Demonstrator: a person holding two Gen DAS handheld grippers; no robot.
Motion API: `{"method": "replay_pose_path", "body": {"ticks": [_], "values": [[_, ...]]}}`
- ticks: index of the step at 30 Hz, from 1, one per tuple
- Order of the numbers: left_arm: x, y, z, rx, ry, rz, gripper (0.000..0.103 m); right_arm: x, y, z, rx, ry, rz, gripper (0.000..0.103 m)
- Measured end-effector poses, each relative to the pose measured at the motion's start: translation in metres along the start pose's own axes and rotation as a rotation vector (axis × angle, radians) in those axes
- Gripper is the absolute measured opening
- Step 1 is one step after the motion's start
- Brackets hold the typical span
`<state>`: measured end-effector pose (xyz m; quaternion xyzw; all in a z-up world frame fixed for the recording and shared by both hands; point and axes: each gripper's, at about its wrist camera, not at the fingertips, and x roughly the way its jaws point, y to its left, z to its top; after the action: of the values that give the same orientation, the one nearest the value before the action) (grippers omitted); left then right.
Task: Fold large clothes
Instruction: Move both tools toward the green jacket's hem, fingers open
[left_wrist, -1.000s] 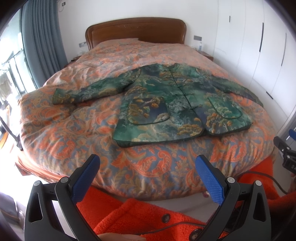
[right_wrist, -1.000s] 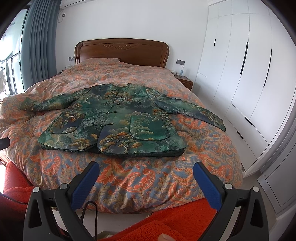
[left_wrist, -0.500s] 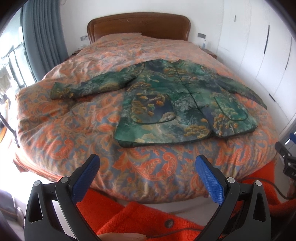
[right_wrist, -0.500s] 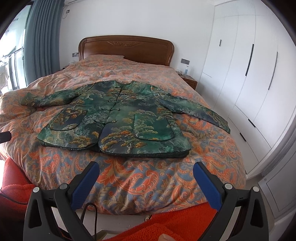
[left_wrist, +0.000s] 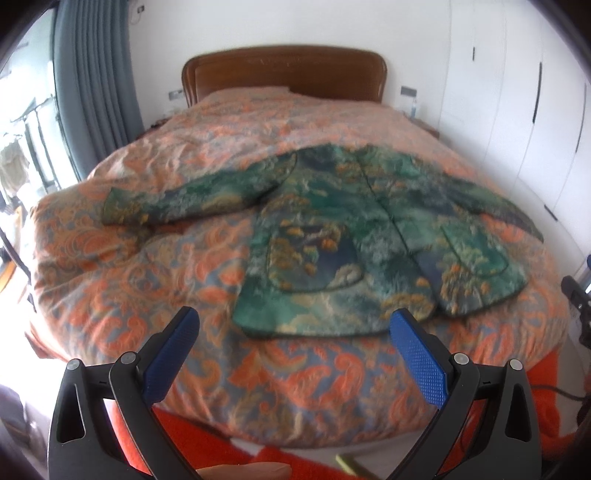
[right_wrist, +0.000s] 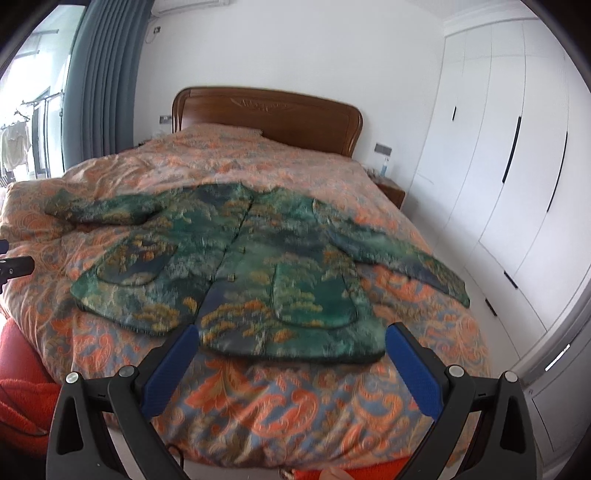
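Note:
A green patterned jacket (left_wrist: 354, 236) lies flat and face up on the bed, buttoned, both sleeves spread out sideways; in the right wrist view the jacket (right_wrist: 240, 273) fills the middle of the bed. My left gripper (left_wrist: 295, 325) hovers open above the quilt just short of the jacket's left hem, with nothing between its blue pads (left_wrist: 417, 354). My right gripper (right_wrist: 290, 341) is open too, over the jacket's lower right hem near the bed's foot. The frames are motion-blurred.
The orange paisley quilt (left_wrist: 155, 280) covers a bed with a wooden headboard (right_wrist: 266, 110). White wardrobes (right_wrist: 509, 177) line the right wall, grey curtains (left_wrist: 99, 81) hang left. An orange fleece sleeve (right_wrist: 22, 398) shows low in the views. The other gripper's tip (left_wrist: 576, 295) peeks in at right.
Both grippers have moved forward and up over the foot of the bed, so the jacket looks closer and larger. The jaws stayed open; the jacket has not moved.

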<state>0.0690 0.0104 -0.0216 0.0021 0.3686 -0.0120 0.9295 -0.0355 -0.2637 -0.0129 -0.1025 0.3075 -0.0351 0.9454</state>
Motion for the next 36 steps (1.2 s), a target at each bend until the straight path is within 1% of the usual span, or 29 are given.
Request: {"method": "replay_pose_path", "body": {"ticks": [4, 7, 9, 11, 12, 13, 14, 18, 22, 26, 36], "values": [[0.001, -0.005, 0.006, -0.001, -0.016, -0.035, 0.103, 0.004, -0.005, 0.012, -0.009, -0.041, -0.011, 0.103], [0.001, -0.005, 0.005, -0.013, -0.025, -0.043, 0.103, 0.008, -0.01, 0.018, -0.014, -0.062, -0.02, 0.103], [0.003, -0.005, 0.003, -0.01, -0.022, -0.033, 0.103, 0.01, -0.012, 0.019, -0.02, -0.076, -0.02, 0.103], [0.005, -0.006, 0.001, 0.02, -0.033, -0.001, 0.103, 0.014, -0.013, 0.016, -0.026, -0.086, 0.003, 0.103], [0.006, -0.007, 0.0, 0.039, -0.039, 0.023, 0.103, 0.017, -0.013, 0.014, -0.027, -0.079, 0.015, 0.103], [0.008, -0.008, -0.002, 0.053, -0.038, 0.058, 0.103, 0.023, -0.012, 0.01, -0.027, -0.048, 0.028, 0.103], [0.01, -0.007, -0.004, 0.055, -0.034, 0.067, 0.103, 0.028, -0.011, 0.006, -0.022, -0.022, 0.034, 0.103], [0.022, -0.004, -0.011, 0.038, 0.019, 0.026, 0.103, 0.039, -0.009, -0.008, 0.017, 0.029, 0.056, 0.103], [0.028, -0.01, -0.015, 0.061, 0.043, 0.041, 0.103, 0.043, -0.01, -0.012, 0.033, 0.047, 0.061, 0.103], [0.029, -0.011, -0.016, 0.047, 0.052, 0.041, 0.103, 0.045, -0.009, -0.012, 0.031, 0.069, 0.088, 0.103], [0.036, -0.002, -0.022, -0.006, 0.093, 0.026, 0.103, 0.049, -0.005, -0.021, 0.011, 0.08, 0.034, 0.103]]}}
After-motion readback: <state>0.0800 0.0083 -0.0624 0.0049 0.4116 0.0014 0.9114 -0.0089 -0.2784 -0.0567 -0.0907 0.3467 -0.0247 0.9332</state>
